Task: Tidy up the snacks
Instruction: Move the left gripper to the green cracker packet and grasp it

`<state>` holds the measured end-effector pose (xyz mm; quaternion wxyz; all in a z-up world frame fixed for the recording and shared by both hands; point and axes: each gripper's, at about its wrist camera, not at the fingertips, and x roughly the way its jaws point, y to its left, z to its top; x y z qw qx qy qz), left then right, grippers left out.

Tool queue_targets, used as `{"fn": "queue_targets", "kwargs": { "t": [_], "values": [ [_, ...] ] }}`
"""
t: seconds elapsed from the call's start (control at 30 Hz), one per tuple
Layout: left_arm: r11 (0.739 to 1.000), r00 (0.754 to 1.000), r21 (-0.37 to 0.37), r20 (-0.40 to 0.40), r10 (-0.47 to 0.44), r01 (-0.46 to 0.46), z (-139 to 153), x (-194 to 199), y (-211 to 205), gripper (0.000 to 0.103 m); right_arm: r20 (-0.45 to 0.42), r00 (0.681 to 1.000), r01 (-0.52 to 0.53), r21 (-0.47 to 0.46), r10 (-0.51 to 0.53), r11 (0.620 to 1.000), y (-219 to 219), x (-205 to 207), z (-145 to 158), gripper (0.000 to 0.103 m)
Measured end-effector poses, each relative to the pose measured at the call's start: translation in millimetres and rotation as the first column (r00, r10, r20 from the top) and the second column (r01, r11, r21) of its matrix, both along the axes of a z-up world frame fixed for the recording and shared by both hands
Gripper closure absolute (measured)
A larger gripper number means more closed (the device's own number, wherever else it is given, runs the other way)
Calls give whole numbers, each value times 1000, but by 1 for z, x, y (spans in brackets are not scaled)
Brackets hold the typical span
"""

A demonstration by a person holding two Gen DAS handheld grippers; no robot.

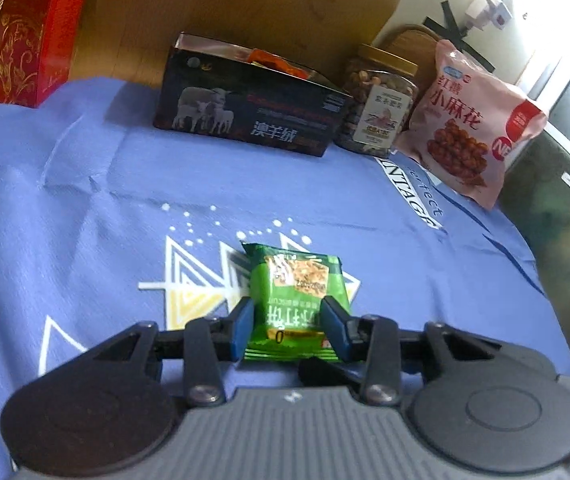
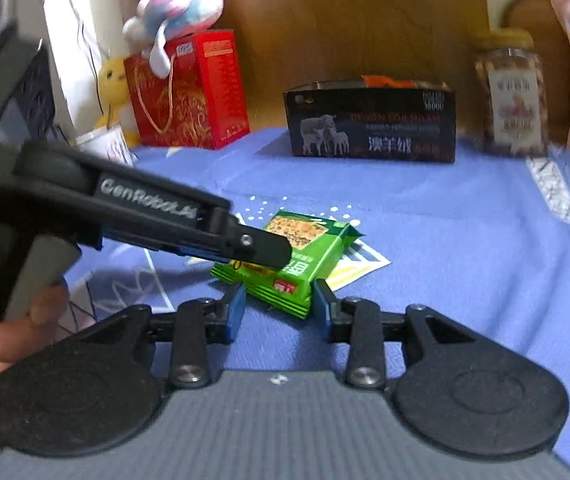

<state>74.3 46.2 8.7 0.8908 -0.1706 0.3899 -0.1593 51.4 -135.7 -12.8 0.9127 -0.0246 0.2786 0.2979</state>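
Left tongs (image 1: 287,326) clenched on the near end of a green snack packet (image 1: 297,280), blue pads (image 1: 243,326) pressing both its sides. Packet lying flat on a blue patterned cloth (image 1: 85,220) spread over the counter, about midway across it. Right tongs (image 2: 279,310) released, fingers straddling the packet's near corner (image 2: 297,276) without pressing it. Left tongs (image 2: 269,250) also seen in the right wrist view, reaching in from the left with a hand (image 2: 9,336) on the grip. Along the back: a dark box (image 1: 245,108) printed with sheep, open on top; a jar of nuts (image 1: 377,104) just beside it; a pink snack bag (image 1: 473,124) propped upright further right. Red gift bag (image 2: 189,92) at back left, a plush toy (image 2: 181,4) perched on it.
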Motion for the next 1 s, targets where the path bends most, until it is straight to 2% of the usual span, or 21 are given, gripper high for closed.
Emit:
{"fn": "queue_targets", "kwargs": {
  "t": [0.07, 0.17, 0.43, 0.7, 0.77, 0.9, 1.0],
  "values": [
    [999, 1000, -31, -11, -8, 8, 0, -5, -2, 67, 24, 1000, 10, -33, -9, 999, 0, -6, 1, 66],
    [997, 999, -64, -20, -32, 31, -1, -15, -6, 66, 35, 999, 23, -28, -22, 999, -12, -18, 2, 67],
    [997, 998, -42, -3, -59, 59, -1, -47, -25, 66, 83, 995, 57, -27, -55, 998, -29, -58, -2, 68],
    [997, 998, 67, 40, -46, 44, 6, -57, -34, 64, 51, 996, 66, 41, -68, 997, -39, -68, -6, 67],
    [994, 998, 103, 56, -33, 27, 8, -57, -34, 64, 51, 996, 74, 39, -76, 997, -38, -69, -5, 64],
    [988, 995, 156, 95, -14, -1, 13, -60, -34, 58, 54, 993, 102, 38, -104, 994, -40, -70, -5, 51],
    [981, 994, 196, 104, -11, -10, 15, -60, -36, 57, 53, 992, 117, 40, -119, 992, -43, -69, -4, 50]
  ]
}}
